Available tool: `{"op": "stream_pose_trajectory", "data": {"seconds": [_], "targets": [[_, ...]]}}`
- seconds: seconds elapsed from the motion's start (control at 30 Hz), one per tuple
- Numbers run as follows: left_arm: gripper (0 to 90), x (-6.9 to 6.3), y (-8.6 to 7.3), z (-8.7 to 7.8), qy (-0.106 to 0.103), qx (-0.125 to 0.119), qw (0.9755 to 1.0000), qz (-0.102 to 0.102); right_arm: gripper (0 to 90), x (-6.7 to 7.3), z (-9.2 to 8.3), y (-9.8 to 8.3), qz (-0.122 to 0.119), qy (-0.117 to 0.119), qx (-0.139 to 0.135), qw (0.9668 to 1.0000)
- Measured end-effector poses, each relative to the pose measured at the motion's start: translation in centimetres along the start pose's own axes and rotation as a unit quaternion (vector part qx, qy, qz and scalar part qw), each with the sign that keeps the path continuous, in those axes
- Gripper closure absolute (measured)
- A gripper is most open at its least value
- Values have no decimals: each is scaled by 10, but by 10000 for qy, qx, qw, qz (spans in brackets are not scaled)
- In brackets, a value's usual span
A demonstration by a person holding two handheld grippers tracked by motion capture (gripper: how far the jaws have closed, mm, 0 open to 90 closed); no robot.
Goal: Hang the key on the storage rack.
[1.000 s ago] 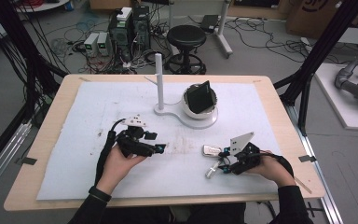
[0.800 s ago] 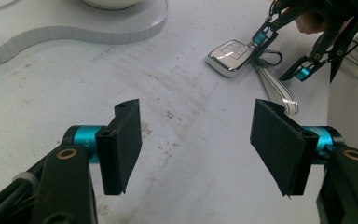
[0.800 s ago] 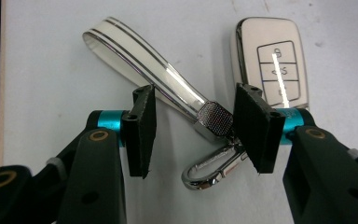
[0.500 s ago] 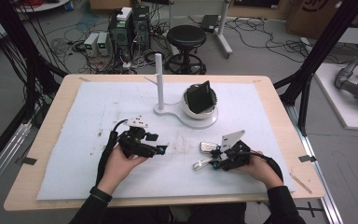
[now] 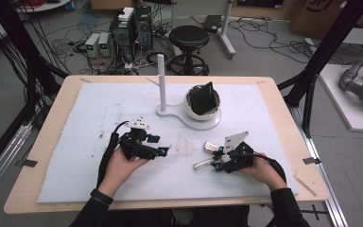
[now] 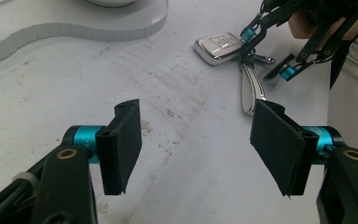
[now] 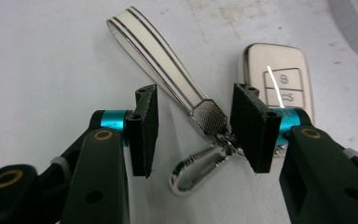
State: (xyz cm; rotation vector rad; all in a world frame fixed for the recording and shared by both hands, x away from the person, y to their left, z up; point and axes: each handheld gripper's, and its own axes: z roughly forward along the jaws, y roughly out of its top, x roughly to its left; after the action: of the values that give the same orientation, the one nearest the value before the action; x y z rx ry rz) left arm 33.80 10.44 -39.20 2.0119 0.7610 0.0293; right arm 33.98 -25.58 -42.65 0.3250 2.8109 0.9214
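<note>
- Your right gripper (image 7: 193,133) stands part open over the key set, with the strap's metal clasp (image 7: 208,117) between the pads and not yet pinched; the jaws have just been opening a little.
- Your left gripper (image 6: 198,147) is spread wide, holding nothing, a little way off from the key set.
- Silver, glossy car key fob (image 7: 277,77) lies flat on the white tabletop (image 5: 99,109), just in front of the white round stand (image 5: 201,111).
- Expect the fob to be hard, smooth and likely slippery; it should be light.
- White leather-like strap loop (image 7: 154,51) should flex and dangle.
- Take hold at the textured clasp or the steel carabiner (image 7: 193,175); those should give better purchase.
</note>
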Motion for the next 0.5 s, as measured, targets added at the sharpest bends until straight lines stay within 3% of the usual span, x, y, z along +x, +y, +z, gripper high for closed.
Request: {"op": "stream_pose_trajectory", "data": {"seconds": [0.2, 0.4, 0.5], "targets": [[338, 0, -2, -4, 23, -22, 10000, -13, 573, 2, 4, 4, -210, 78, 124, 9997], [338, 1, -7, -12, 97, -66, 9999, -55, 697, -2, 5, 9, -3, 287, 185, 9994], [338, 3, -9, -16, 146, -81, 9998, -94, 712, -2, 13, 19, 106, 348, 226, 9991]]}}
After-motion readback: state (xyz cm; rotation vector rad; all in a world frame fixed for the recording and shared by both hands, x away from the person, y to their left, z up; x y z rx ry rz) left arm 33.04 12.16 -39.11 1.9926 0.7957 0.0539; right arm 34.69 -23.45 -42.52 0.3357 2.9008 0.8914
